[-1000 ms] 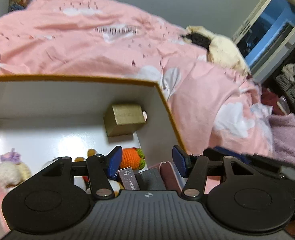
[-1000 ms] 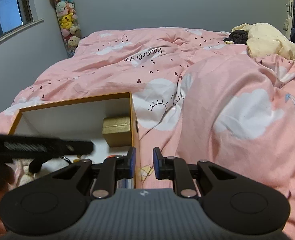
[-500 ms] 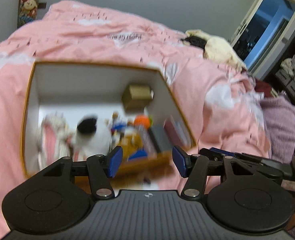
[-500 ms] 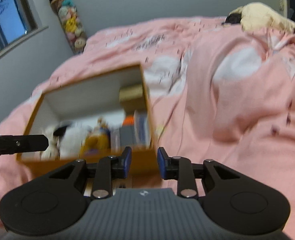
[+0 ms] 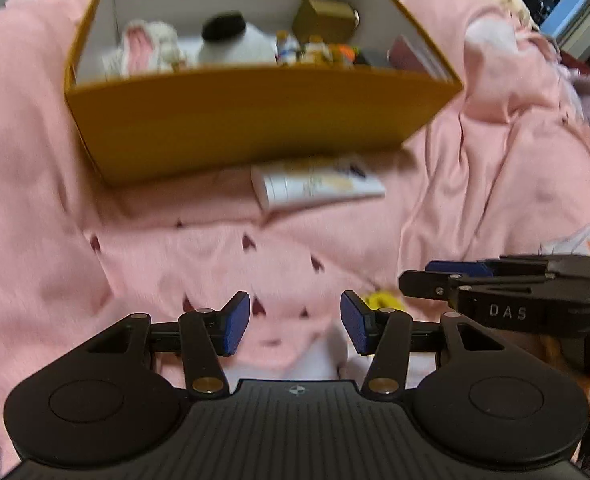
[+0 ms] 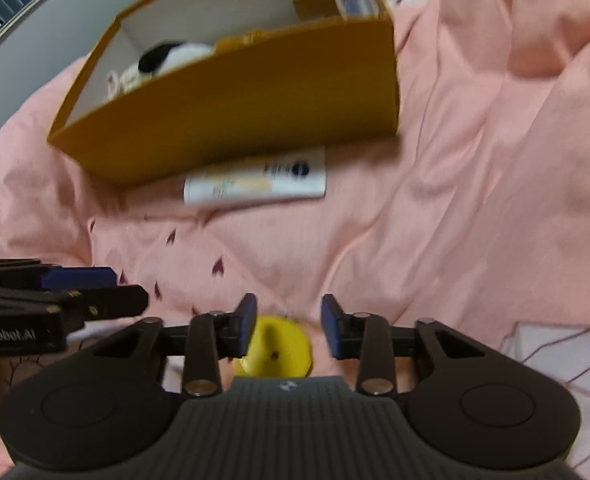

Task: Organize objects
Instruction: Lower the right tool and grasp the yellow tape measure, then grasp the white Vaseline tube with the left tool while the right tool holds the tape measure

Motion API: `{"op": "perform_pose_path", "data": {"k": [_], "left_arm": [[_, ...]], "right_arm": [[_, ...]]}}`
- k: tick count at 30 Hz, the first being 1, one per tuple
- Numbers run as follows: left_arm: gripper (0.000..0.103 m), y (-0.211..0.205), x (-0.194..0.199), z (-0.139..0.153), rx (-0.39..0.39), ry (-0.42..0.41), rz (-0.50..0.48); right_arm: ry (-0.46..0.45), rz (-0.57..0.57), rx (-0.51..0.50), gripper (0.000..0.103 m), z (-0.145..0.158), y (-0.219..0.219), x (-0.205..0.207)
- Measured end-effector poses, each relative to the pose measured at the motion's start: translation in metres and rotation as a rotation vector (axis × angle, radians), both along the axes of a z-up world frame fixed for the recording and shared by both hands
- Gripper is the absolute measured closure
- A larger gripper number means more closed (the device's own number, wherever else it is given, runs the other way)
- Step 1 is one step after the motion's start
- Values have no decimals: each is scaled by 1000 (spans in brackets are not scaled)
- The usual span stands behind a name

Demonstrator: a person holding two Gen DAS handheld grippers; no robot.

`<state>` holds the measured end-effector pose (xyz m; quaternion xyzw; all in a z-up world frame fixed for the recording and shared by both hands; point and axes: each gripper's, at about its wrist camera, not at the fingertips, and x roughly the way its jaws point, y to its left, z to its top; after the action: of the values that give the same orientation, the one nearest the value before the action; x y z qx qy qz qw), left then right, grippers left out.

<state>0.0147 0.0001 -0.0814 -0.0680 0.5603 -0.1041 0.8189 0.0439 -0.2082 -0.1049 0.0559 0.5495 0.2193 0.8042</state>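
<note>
Lying between open right hand-held gripper (image 6: 288,326) fingers, yellow object (image 6: 277,350)

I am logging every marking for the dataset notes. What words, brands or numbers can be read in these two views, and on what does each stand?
"DAS": on the side of the right gripper, seen from the left wrist view.
"enRobot.AI", its start cut off by the frame edge: on the side of the left gripper, seen from the right wrist view.
White tube in front of the orange box: a dark round logo and print, too blurred to read.
</note>
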Motion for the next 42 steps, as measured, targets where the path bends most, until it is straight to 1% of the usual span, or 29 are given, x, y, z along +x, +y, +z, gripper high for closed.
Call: {"op": "perform_pose_path", "data": {"k": [1, 2, 3, 4, 9, 15, 18, 22, 24, 26, 28, 29, 31, 34, 35, 37, 39, 42], "left_arm": [[44, -1, -3, -3, 15, 7, -8], [44, -3, -4, -6, 37, 12, -15], [44, -5, -6, -8, 55, 14, -22], [44, -6, -7, -12, 73, 17, -28], [44, -7, -8, -25, 76, 49, -24], [44, -9, -9, -29, 95, 59, -21], [44, -10, -8, -30, 94, 56, -17], [44, -9, -7, -29, 73, 40, -14], [44, -7, -5, -26, 27, 22, -11], [44, -2, -2, -23, -23, 6, 20], [44, 1, 2, -18, -38, -28, 43], [44, 0, 5, -15, -30, -46, 41], [44, -6, 10, -10, 7, -83, 13], [44, -22, 18, -3, 96, -153, -68], [44, -27, 21, -3, 112, -170, -89], [44, -38, 26, -1, 152, -203, -137], [44, -52, 29, -2, 215, -232, -198], [44, -75, 33, -9, 338, -255, -312]], "right_arm": [[11, 12, 0, 53, -2, 2, 0], [18, 29, -6, 49, -4, 5, -1], [21, 46, -16, 44, -5, 8, -1], [24, 63, -25, 43, -7, 12, -4], [57, 122, -91, 43, -19, 23, -7], [89, 160, -141, 43, -29, 31, -6], [88, 175, -142, 51, -30, 32, -6], [50, 170, -159, 51, -23, 32, -10], [9, 160, -157, 51, -14, 31, -11], [-27, 138, -131, 51, -3, 24, -9], [-61, 102, -116, 51, 10, 16, -3], [-78, 80, -120, 51, 15, 12, 2], [-122, 31, -147, 51, 26, 3, 13], [-168, -28, -183, 51, 32, -6, 29], [-167, -42, -186, 51, 30, -9, 34], [-136, -64, -163, 51, 22, -17, 42], [-96, -79, -141, 51, 9, -19, 45], [-83, -72, -151, 51, -3, -19, 47]]}}
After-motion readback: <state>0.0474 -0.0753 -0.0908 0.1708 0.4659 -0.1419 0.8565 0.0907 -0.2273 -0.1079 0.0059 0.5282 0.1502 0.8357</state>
